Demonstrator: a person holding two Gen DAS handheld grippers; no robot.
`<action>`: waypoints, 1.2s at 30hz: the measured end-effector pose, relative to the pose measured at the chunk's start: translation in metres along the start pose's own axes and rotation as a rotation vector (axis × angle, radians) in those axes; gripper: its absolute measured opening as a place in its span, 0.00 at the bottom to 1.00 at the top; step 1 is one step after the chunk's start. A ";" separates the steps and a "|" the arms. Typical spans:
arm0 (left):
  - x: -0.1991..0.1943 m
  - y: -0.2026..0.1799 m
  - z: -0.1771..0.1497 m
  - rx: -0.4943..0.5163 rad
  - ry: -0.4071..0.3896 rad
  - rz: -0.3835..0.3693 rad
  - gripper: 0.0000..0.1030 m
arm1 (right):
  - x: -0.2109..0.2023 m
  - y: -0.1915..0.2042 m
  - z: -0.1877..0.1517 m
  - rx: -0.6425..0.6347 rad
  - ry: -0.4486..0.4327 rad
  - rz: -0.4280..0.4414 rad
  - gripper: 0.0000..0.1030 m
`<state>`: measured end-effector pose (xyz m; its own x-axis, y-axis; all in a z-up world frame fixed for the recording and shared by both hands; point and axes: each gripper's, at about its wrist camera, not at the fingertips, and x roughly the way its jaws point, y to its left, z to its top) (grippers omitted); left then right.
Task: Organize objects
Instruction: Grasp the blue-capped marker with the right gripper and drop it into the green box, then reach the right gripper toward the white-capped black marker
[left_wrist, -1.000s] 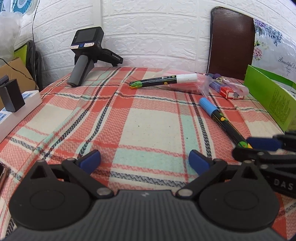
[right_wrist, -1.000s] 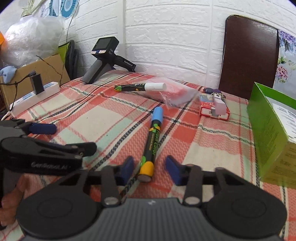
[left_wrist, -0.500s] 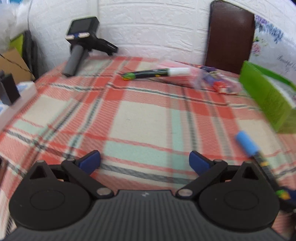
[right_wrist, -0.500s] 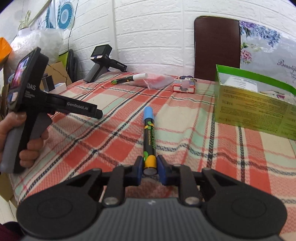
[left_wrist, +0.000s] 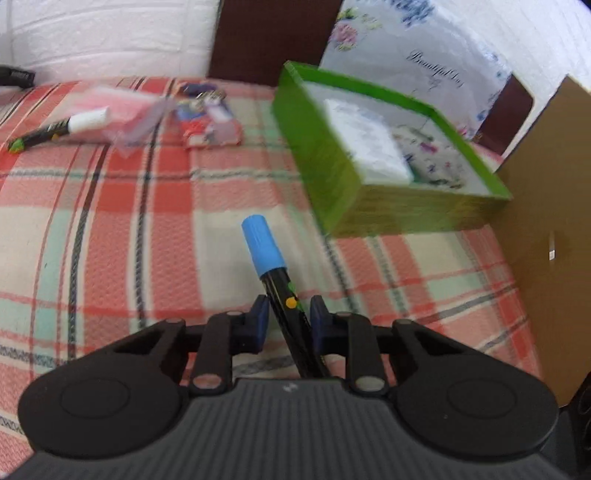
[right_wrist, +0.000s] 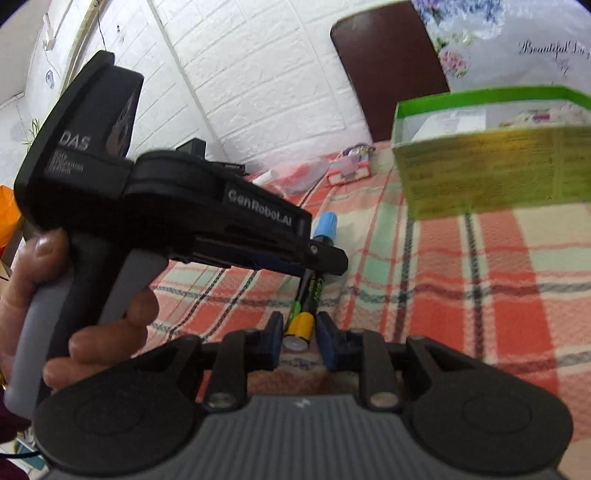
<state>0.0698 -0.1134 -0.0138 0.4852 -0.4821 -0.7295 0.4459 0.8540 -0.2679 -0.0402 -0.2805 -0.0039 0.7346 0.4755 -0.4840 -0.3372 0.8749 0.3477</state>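
The right gripper (right_wrist: 298, 338) has its blue pads clamped on the yellow tail of the black marker with a light-blue cap (right_wrist: 312, 291). The left gripper (left_wrist: 286, 321) brackets the same marker's barrel (left_wrist: 275, 273); whether its pads actually press it is hard to tell. Beyond, on the red plaid tablecloth (left_wrist: 122, 229), stands the open green cardboard box (left_wrist: 332, 162).
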 end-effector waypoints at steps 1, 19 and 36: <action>-0.006 -0.008 0.005 0.024 -0.029 -0.014 0.25 | -0.007 -0.001 0.004 -0.019 -0.038 -0.013 0.20; 0.018 -0.076 0.064 0.269 -0.227 0.109 0.46 | -0.006 -0.076 0.059 -0.016 -0.344 -0.506 0.60; -0.025 0.121 -0.008 0.010 -0.156 0.511 0.56 | 0.022 0.004 0.013 -0.164 -0.074 -0.328 0.72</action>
<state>0.1054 0.0030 -0.0332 0.7480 -0.0293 -0.6631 0.1301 0.9861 0.1031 -0.0176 -0.2673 -0.0026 0.8576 0.1646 -0.4872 -0.1621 0.9856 0.0476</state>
